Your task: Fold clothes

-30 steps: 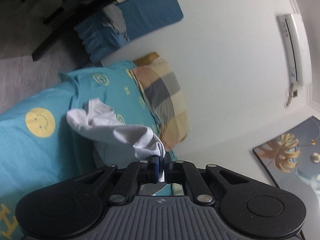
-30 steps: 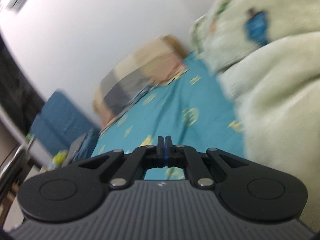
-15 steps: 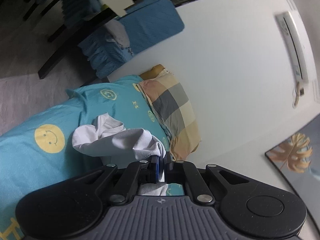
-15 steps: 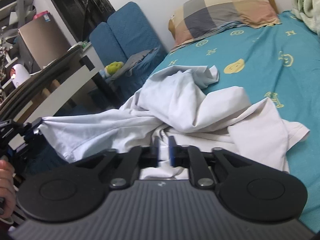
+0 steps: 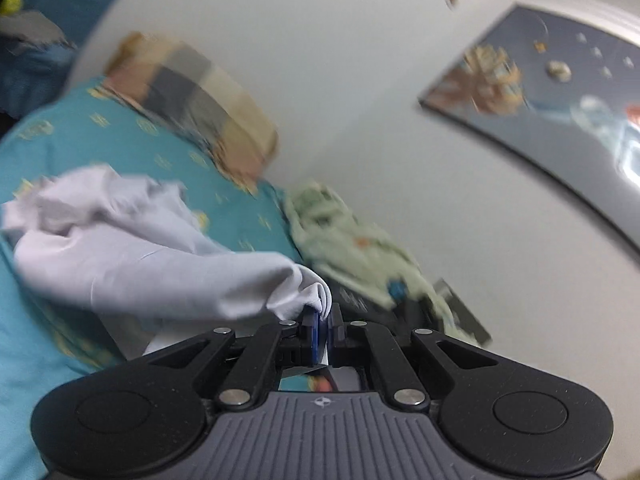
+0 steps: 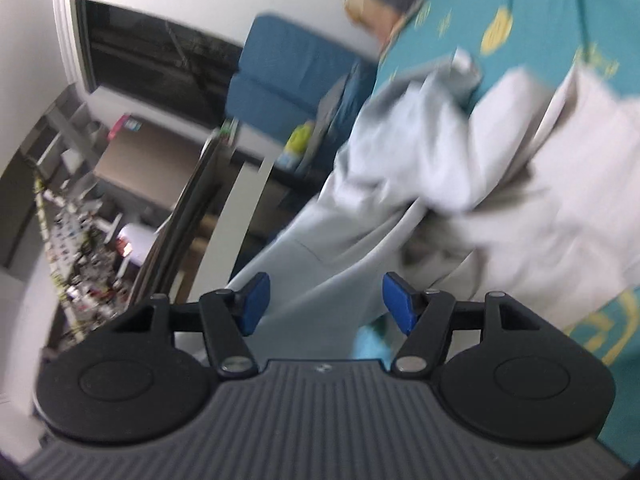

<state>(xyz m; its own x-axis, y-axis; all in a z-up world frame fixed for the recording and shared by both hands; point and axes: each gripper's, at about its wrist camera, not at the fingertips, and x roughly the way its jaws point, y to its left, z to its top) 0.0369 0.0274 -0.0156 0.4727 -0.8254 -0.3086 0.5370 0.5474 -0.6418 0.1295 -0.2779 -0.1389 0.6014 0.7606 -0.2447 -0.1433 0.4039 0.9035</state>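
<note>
Pinching one bunched corner of the white garment, our left gripper has its jaws clenched on the cloth, which trails away from the pads in a taut ridge toward the heap on the bed; we judge this grip is meant to draw an edge out so the piece can be spread before any fold. Our right gripper has its jaws opening, its two blue pads wide apart, with a hanging stretch of the same garment seen between and beyond them but not pressed by either; we judge it is lining up for a second hold, so that two held points can stretch the fabric flat.

Farther out, most of the garment lies crumpled on the teal bedsheet, partly draped off its edge. Beyond it sits a checked pillow against the wall, and a pale green blanket is bundled at the far side.

We count one white garment, two grippers, one pillow, one blanket and one framed picture on the wall. Both views are blurred, so finer details escape us.
</note>
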